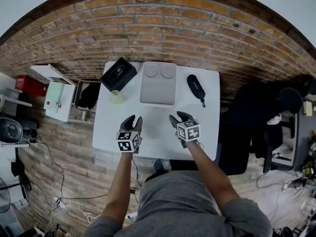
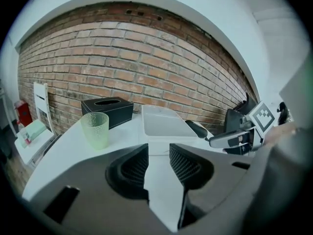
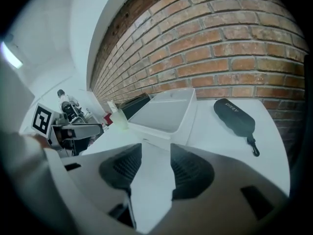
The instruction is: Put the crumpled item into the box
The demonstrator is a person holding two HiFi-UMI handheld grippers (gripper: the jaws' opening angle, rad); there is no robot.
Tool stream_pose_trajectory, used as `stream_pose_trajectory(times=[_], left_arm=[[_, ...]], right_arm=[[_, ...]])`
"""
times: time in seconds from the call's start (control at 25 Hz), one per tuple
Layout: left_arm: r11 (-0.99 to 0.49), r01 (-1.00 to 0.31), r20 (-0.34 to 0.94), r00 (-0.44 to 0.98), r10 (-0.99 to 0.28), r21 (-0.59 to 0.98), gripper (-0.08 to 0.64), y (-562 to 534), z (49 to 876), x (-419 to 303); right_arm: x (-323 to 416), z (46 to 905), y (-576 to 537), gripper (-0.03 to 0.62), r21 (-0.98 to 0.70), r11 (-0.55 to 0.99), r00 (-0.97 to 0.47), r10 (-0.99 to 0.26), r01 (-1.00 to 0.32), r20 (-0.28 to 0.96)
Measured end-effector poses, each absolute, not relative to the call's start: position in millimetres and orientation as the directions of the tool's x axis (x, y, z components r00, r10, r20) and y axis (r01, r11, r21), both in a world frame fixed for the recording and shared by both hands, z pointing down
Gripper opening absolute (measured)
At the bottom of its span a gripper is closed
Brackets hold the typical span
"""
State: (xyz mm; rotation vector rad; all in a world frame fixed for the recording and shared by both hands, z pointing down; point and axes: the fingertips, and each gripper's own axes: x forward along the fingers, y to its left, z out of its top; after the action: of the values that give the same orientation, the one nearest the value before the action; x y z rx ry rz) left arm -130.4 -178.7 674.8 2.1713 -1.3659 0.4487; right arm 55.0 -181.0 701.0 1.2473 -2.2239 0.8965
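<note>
Left tongs (image 1: 131, 120): you hold them over the near edge of the table (image 1: 158, 132); jaws moderately apart, nothing between them; judged a ready stance, not a grip.
Right tongs (image 1: 177, 116): just beside the left pair; likewise parted and empty.
Box (image 1: 158, 90): pale, open-topped, straight ahead of both tongs; likely centred so that either can reach it.
Crumpled item: not plainly found; two pale round shapes at the box's far end may be it, no view settles this.
Black tissue holder (image 1: 118, 74), green cup (image 1: 116, 97): ahead and left of the left tongs.
Black pouch (image 1: 196, 88): ahead and right of the right tongs; pale lettering, seemingly "SHERY", too small to trust.
Marker cubes (image 1: 129, 140): square codes only, no words.
</note>
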Motion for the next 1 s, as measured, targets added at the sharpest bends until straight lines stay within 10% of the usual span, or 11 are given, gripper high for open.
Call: stream_pose_trajectory(times=[1.0], left_arm=[[-0.419, -0.898, 0.308, 0.439, -0.844, 0.13, 0.137, -14, 520, -165]], right_arm=[[79, 569, -31, 0.195, -0.203, 0.408, -0.455, -0.787, -0.89, 0.417]])
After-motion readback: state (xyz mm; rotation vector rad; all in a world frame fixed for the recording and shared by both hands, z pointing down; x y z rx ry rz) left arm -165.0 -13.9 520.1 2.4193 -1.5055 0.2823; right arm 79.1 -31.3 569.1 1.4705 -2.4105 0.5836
